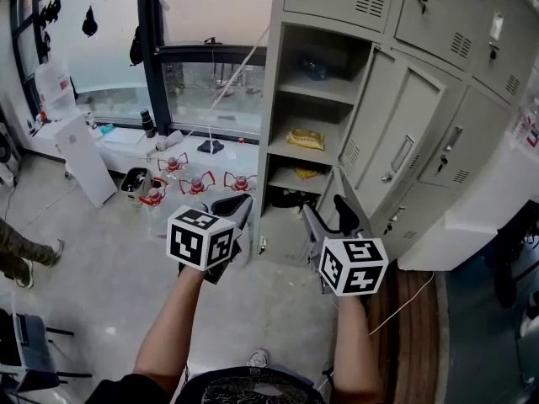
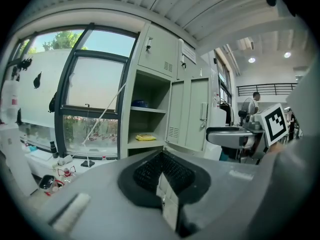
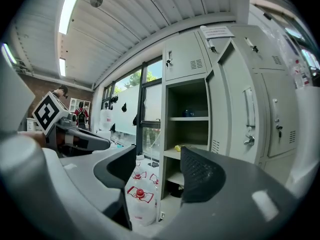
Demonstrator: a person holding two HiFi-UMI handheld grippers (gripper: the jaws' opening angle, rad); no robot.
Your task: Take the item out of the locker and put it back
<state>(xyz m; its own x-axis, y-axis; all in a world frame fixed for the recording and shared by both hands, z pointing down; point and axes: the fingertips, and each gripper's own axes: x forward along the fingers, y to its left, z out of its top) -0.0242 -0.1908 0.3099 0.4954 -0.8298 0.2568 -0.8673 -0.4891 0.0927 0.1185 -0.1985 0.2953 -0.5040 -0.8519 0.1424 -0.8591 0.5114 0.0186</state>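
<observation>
The tall grey locker [image 1: 278, 124] stands open with its door [image 1: 389, 137] swung to the right. A yellow packet [image 1: 305, 139] lies on the middle shelf, also seen in the left gripper view [image 2: 145, 137] and right gripper view [image 3: 177, 148]. A blue item [image 1: 316, 68] sits on the shelf above, and a second yellow thing [image 1: 305, 172] on the shelf below. My left gripper [image 1: 238, 205] is shut with nothing in it, short of the locker's lower left. My right gripper [image 1: 328, 215] is open and empty, in front of the bottom compartment.
Several clear water jugs with red handles [image 1: 198, 183] stand on the floor left of the locker, under the window. A white board [image 1: 84, 158] leans further left. A person's foot [image 1: 21, 255] shows at the left edge. More shut lockers [image 1: 472, 49] fill the right.
</observation>
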